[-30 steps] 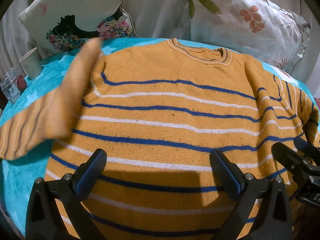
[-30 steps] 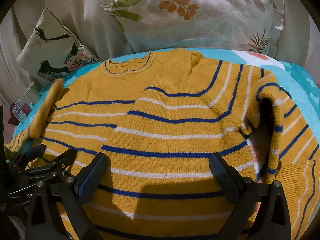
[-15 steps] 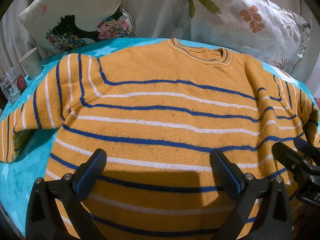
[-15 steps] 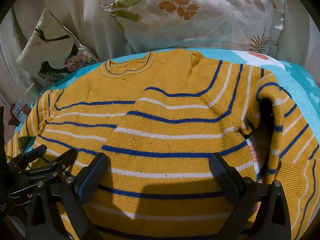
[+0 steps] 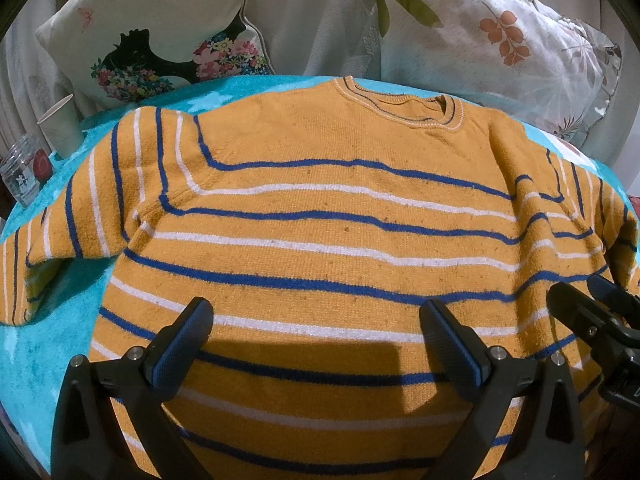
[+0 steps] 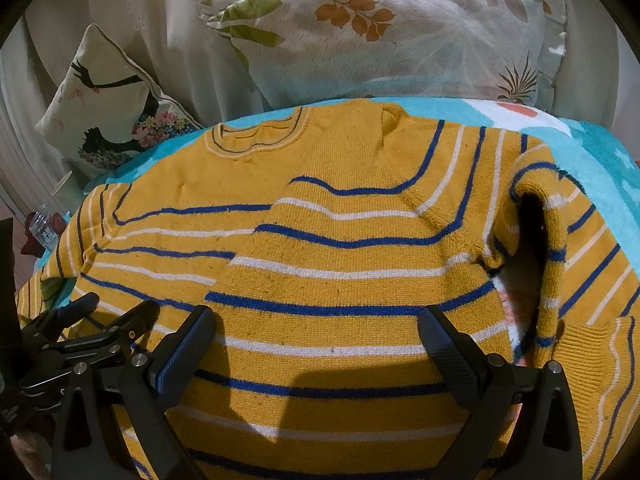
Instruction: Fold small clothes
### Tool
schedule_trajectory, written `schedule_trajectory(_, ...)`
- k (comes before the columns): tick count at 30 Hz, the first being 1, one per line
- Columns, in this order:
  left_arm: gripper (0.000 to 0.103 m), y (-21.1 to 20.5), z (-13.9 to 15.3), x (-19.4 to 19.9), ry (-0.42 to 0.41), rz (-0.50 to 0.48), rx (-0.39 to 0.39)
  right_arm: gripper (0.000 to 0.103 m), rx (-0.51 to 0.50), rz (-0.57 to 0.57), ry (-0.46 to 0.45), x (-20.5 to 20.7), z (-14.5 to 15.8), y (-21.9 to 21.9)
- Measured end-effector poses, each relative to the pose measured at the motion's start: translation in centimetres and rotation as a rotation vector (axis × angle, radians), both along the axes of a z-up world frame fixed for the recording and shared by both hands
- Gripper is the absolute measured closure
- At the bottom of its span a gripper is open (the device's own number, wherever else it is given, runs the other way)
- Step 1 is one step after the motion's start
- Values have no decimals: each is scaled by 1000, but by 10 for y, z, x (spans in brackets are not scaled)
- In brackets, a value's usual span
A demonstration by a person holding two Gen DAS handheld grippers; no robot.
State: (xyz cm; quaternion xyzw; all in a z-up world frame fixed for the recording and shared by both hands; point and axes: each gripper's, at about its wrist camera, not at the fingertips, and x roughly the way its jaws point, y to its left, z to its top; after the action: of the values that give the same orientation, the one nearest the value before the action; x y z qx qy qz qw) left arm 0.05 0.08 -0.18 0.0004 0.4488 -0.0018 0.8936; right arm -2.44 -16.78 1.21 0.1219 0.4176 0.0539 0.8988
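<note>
- Left wrist view. Sweater (image 5: 320, 216): orange knit, blue and white stripes, lying face-up and flat on the turquoise blanket (image 5: 36, 344), collar toward the pillows (image 5: 480, 40).
- Left gripper (image 5: 316, 344): claw spread wide, holding nothing, poised over the lower body of the sweater.
- Left sleeve (image 5: 80, 216): laid out sideways, its cuff end doubled under at the blanket's edge.
- Right gripper, seen here at the far right edge (image 5: 592, 320): claw parted, empty.
- Only in this view, clearly: paper cup (image 5: 60, 126) and jar (image 5: 22, 176) beside the blanket, at left.
- Right wrist view. Right gripper (image 6: 316, 344): claw spread wide, pinching nothing, over the hem area.
- Right sleeve (image 6: 560, 248): bunched and arched up, a dark hollow beneath it; not smoothed. The left view barely shows this.
- Left gripper, at lower left (image 6: 100, 320): claw parted, empty.
- A crease runs down the sweater's front here, stripes offset across it.
- Progress, judged: sweater merely spread out; no fold made. Sleeves in, body halved, all left to do.
</note>
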Motion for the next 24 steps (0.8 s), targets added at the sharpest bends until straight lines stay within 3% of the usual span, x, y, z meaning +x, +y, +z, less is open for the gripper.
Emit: schedule_trajectory(24,0,0,1,1,-11,1,0,0,1,1,-1,0,0,0)
